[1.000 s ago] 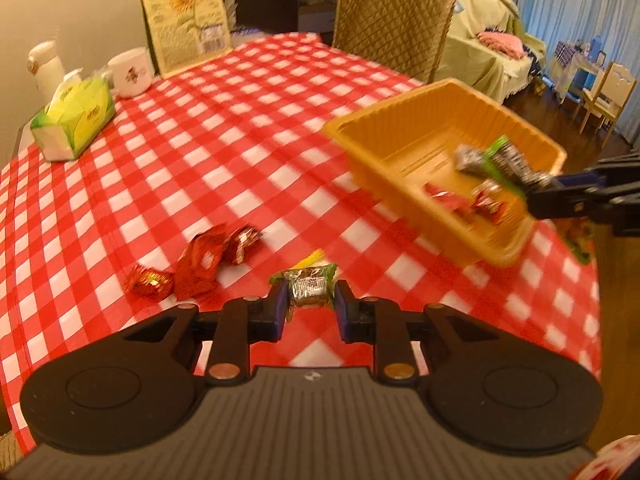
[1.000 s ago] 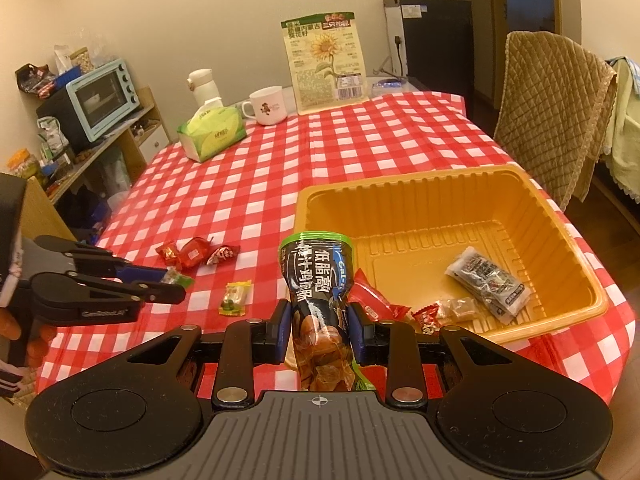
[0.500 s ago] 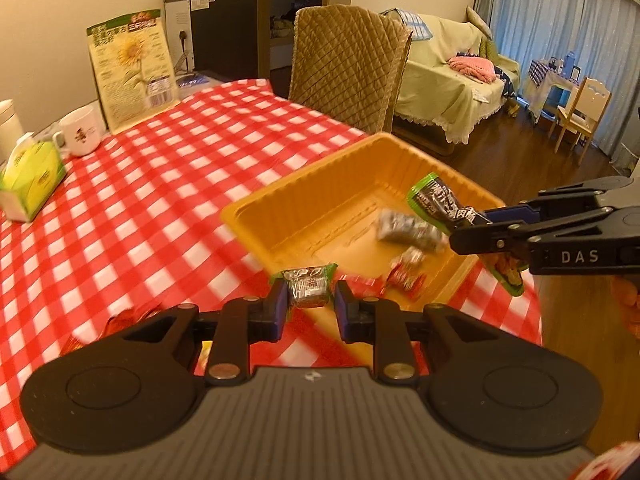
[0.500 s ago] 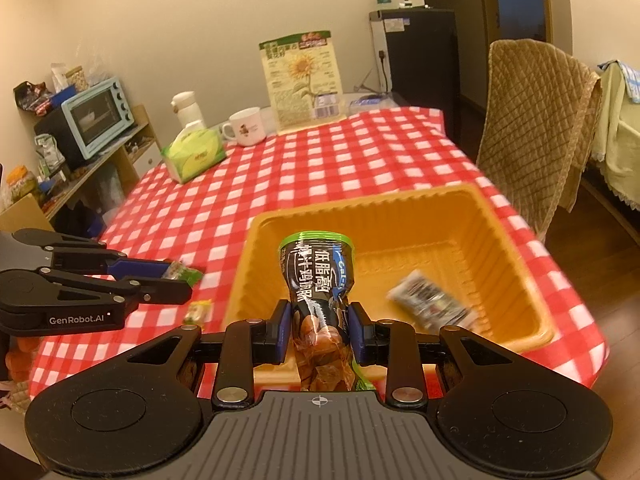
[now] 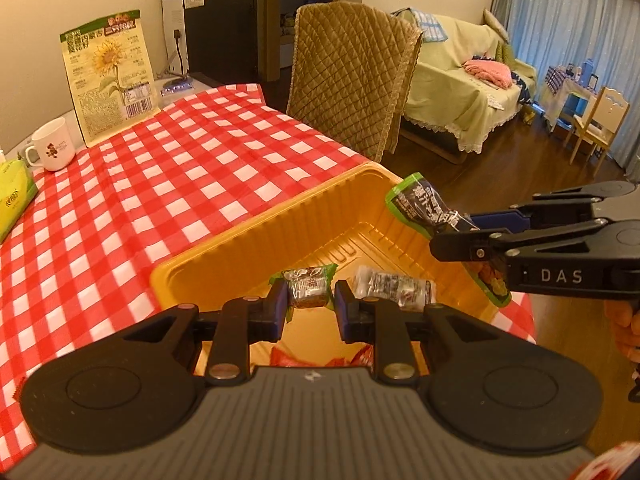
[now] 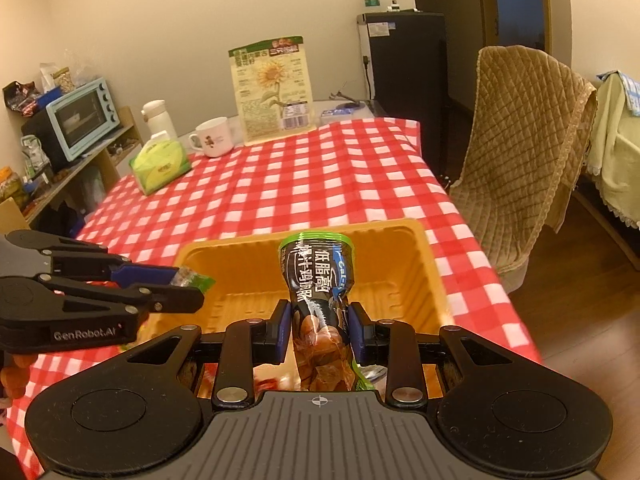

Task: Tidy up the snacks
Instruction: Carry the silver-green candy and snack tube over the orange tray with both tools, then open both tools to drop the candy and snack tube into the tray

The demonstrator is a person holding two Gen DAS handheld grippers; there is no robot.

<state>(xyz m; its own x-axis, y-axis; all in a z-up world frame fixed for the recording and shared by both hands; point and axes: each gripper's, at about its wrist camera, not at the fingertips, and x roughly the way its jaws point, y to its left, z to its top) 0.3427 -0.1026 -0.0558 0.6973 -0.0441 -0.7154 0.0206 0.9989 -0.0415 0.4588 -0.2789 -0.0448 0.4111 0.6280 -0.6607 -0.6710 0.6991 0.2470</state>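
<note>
Left wrist view: left tool (image 5: 311,307) is pinching a small green-edged candy (image 5: 307,289), nearly closed, hovering over the yellow tray (image 5: 256,240). Right tool (image 6: 319,331) is clamping a tall dark snack pouch (image 6: 318,276), above the tray's near side. Risk: both tools are crowding one tray; releasing together could knock tools, or the long pouch could tip over the rim onto the checked surface (image 5: 168,168).

Left tool (image 5: 311,306): angled downward over the yellow tray (image 5: 256,240), jaws closed on a small candy (image 5: 307,288).
Right tool (image 6: 319,320): angled downward over the same tray, jaws closed on a dark snack pouch (image 6: 318,280).
Right hand (image 5: 624,322): fingers partly visible behind right tool.
</note>
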